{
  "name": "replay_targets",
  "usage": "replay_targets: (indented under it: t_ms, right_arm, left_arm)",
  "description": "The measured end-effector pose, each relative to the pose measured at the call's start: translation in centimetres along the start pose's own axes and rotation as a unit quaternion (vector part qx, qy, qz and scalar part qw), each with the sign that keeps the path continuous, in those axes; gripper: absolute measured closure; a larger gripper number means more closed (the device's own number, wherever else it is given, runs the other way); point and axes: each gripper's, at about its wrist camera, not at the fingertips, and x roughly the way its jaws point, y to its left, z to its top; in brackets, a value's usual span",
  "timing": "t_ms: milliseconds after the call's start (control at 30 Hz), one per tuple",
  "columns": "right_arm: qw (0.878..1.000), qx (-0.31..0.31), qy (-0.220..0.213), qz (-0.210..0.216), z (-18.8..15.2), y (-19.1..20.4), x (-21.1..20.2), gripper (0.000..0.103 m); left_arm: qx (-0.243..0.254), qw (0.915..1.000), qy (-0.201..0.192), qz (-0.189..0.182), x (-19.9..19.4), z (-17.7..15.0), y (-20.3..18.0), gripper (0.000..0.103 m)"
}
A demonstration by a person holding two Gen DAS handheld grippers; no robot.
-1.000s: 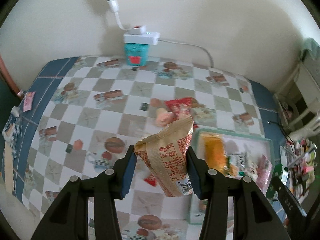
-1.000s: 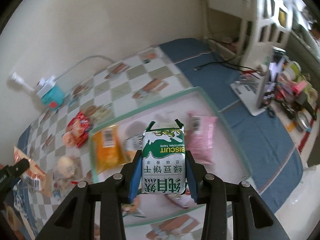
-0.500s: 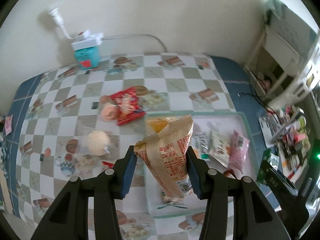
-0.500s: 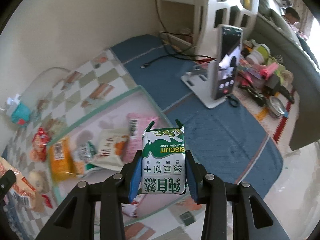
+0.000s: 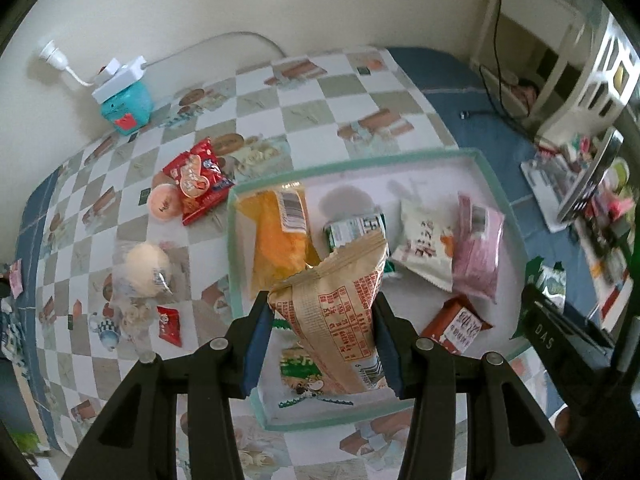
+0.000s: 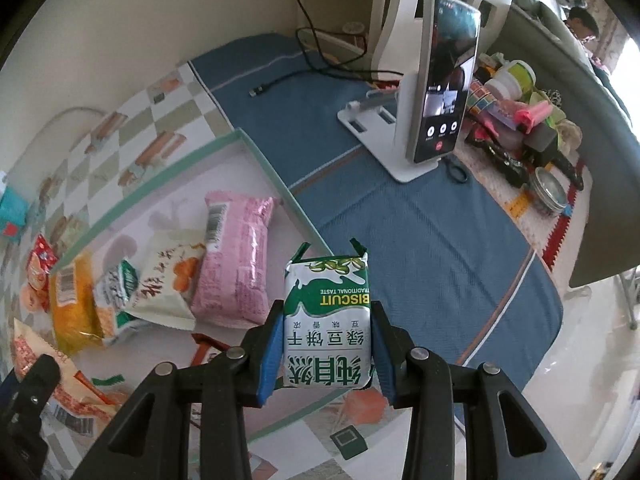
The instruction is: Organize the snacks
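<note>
My left gripper [image 5: 322, 344] is shut on a tan snack bag with red print [image 5: 336, 304], held above the front left part of the green-rimmed tray [image 5: 496, 184]. My right gripper [image 6: 325, 354] is shut on a green and white biscuit pack [image 6: 326, 320], held above the tray's right rim [image 6: 280, 184]. In the tray lie an orange pack [image 5: 276, 236], a white pack [image 5: 426, 248], a pink pack [image 5: 476, 252], a red-brown bar [image 5: 460, 326] and a green pack [image 5: 352, 228]. The right gripper and its pack show at the left wrist view's right edge [image 5: 548, 280].
On the checked tablecloth left of the tray lie a red bag [image 5: 198, 176], a peach round snack [image 5: 162, 202], a wrapped bun [image 5: 146, 262] and a small red sachet [image 5: 168, 324]. A teal box with a power strip [image 5: 126, 100] stands by the wall. A phone on a stand [image 6: 444, 92] and clutter sit right.
Both grippers have swung right and closer over the tray, each still holding its pack. The tray now fills more of the left view; the phone stand looms larger in the right view.
</note>
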Motion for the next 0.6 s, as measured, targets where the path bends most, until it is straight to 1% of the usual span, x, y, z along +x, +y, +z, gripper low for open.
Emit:
replay_targets:
  t_ms: [67, 400, 600]
  right_arm:
    - [1.000, 0.001, 0.007, 0.002, -0.1, 0.0, 0.3, 0.060]
    - [0.999, -0.008, 0.027, 0.019, -0.4, 0.5, 1.4, 0.060]
    - [0.998, -0.012, 0.043, 0.041, -0.6, 0.9, 2.0, 0.060]
  left_arm:
    - [0.009, 0.9999, 0.005, 0.008, 0.5, -0.2, -0.6, 0.053]
    - [0.030, 0.9991, 0.025, 0.016, 2.2, -0.7, -2.1, 0.053]
    - [0.040, 0.9986, 0.030, 0.019, 2.9, -0.9, -2.7, 0.053]
